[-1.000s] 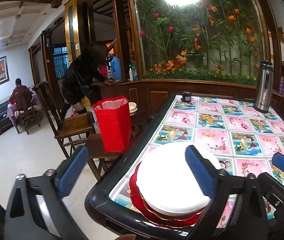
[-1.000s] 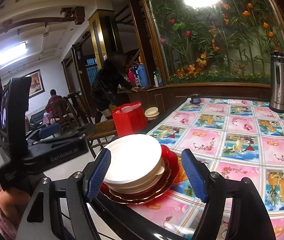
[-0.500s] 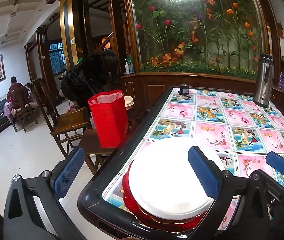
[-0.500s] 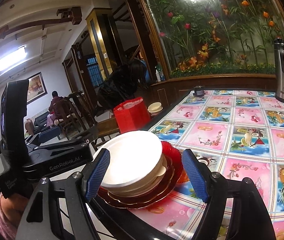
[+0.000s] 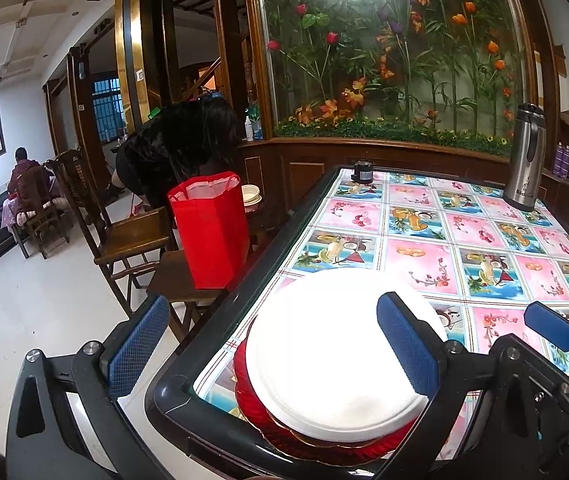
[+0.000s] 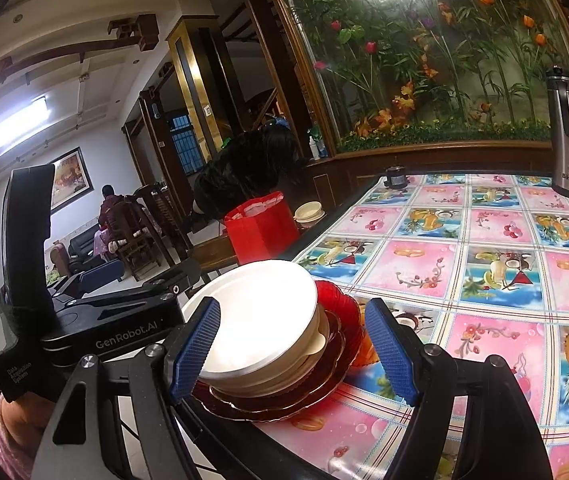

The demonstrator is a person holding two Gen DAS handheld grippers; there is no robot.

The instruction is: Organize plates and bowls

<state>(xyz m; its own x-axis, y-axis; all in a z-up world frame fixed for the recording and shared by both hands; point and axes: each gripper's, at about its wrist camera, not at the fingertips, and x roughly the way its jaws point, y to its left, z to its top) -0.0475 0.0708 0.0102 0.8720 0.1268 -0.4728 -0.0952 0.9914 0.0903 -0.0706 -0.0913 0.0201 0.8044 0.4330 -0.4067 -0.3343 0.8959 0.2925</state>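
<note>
- The left tool (image 5: 272, 344) points forward and somewhat downward, its two blue-padded fingers (image 5: 138, 346) spread wide with no pad pressing on anything.
- The right tool (image 6: 294, 354) is angled gently downward too, its jaws standing wide apart and the blue pads (image 6: 388, 350) gripping nothing.
- In the right wrist view the left tool (image 6: 100, 320) sits just to the left, its black body level and its upright handle rising above it.
- A hand (image 6: 14, 424) with a pink sleeve edge grips that handle from below, at the lower left corner.
- In the left wrist view one blue fingertip of the right tool (image 5: 550, 326) shows at the right edge.
</note>
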